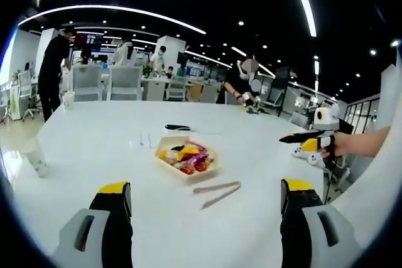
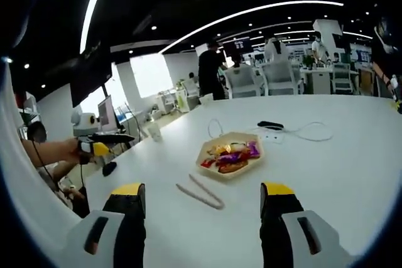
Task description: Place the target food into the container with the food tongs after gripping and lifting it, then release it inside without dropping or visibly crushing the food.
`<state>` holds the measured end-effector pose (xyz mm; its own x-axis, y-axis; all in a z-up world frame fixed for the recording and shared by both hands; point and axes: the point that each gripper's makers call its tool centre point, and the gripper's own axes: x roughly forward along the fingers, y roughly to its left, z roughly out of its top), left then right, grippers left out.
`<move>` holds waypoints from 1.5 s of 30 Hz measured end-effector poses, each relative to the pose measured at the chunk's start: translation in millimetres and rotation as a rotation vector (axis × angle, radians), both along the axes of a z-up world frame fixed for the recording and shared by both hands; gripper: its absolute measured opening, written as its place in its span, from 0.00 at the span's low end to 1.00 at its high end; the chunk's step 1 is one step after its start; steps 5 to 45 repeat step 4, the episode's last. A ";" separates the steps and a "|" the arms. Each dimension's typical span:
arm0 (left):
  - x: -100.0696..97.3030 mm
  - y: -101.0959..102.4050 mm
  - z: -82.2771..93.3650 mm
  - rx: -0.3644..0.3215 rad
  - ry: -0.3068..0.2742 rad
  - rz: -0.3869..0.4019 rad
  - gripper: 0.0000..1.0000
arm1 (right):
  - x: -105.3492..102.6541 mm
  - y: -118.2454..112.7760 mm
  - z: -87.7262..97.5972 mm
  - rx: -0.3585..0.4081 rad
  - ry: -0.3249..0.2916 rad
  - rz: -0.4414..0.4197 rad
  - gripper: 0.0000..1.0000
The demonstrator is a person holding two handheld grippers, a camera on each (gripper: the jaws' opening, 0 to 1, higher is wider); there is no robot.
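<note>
Left gripper [image 1: 206, 196] wide open, empty, tongs [image 1: 217, 194] beyond, right gripper [image 2: 204, 198] likewise

White table [image 1: 94, 149]: paper cup [image 1: 36, 158] near one edge; black object [image 2: 270, 125] with white cable [image 2: 308, 133] beyond the tray; office chairs [image 1: 107, 81] and standing people behind (details blurred).

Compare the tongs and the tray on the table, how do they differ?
The tongs are thin and long, two pale arms joined at one end; the tray is broad and shallow with a rim. The tongs lie bare and hold nothing; the tray is full of bright wrapped food. The tongs lie nearer both open grippers than the tray does. Both rest flat on the white table, apart from each other, untouched.
</note>
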<state>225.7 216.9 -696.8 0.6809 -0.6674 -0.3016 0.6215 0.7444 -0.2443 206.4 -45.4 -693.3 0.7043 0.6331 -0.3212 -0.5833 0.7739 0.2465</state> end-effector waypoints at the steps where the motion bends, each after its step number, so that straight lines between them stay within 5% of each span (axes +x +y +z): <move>1: 0.5 2.0 -0.2 -0.002 -0.002 0.002 0.99 | 0.5 0.6 0.4 -0.002 0.000 -0.003 0.76; 45: 0.2 5.2 -1.1 -0.005 -0.003 0.003 0.99 | 0.5 2.0 -0.1 -0.005 -0.001 -0.006 0.76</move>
